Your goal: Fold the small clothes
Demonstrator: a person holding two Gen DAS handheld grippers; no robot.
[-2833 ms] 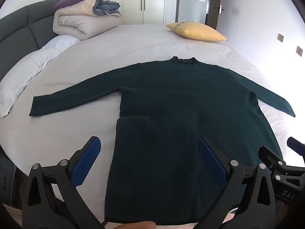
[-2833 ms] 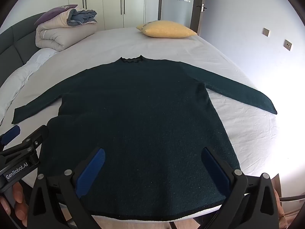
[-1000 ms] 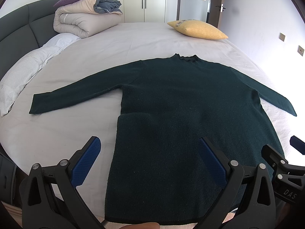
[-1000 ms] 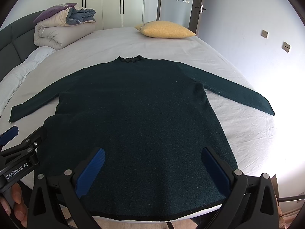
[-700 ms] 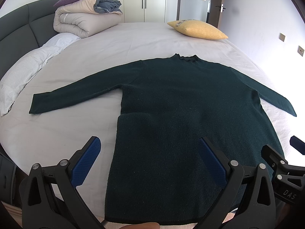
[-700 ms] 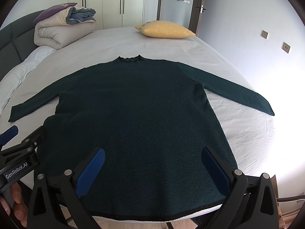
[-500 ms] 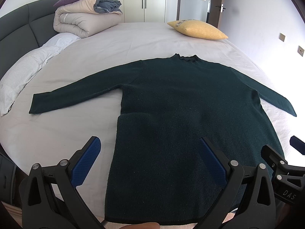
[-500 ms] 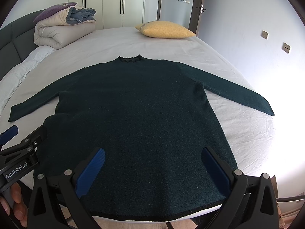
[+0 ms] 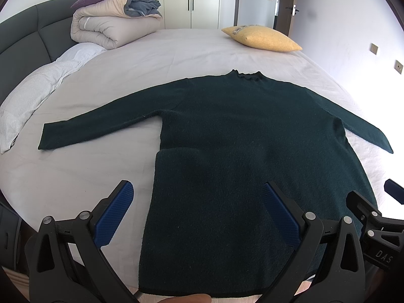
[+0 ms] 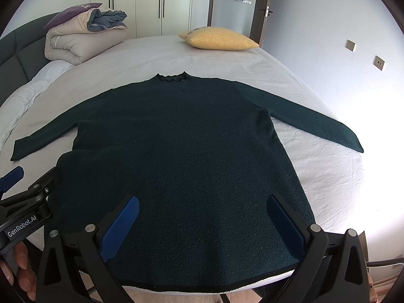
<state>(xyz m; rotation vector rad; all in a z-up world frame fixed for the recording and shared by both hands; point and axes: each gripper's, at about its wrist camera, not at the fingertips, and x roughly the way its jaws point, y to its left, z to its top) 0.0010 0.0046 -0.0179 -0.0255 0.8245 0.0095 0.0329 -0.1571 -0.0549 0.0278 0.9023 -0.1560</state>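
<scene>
A dark green long-sleeved sweater (image 9: 240,136) lies flat on the bed, collar far, hem at the near edge, both sleeves spread sideways; it also shows in the right wrist view (image 10: 181,146). My left gripper (image 9: 199,202) is open and empty, held above the hem's left part. My right gripper (image 10: 202,214) is open and empty, held above the hem's right part. Each gripper shows at the edge of the other's view.
The sweater lies on a white bed sheet (image 9: 164,58). A folded duvet stack (image 9: 113,27) and a white pillow (image 9: 32,96) sit at the far left by the dark headboard. A yellow cushion (image 10: 217,39) lies at the far side. A wall is at the right.
</scene>
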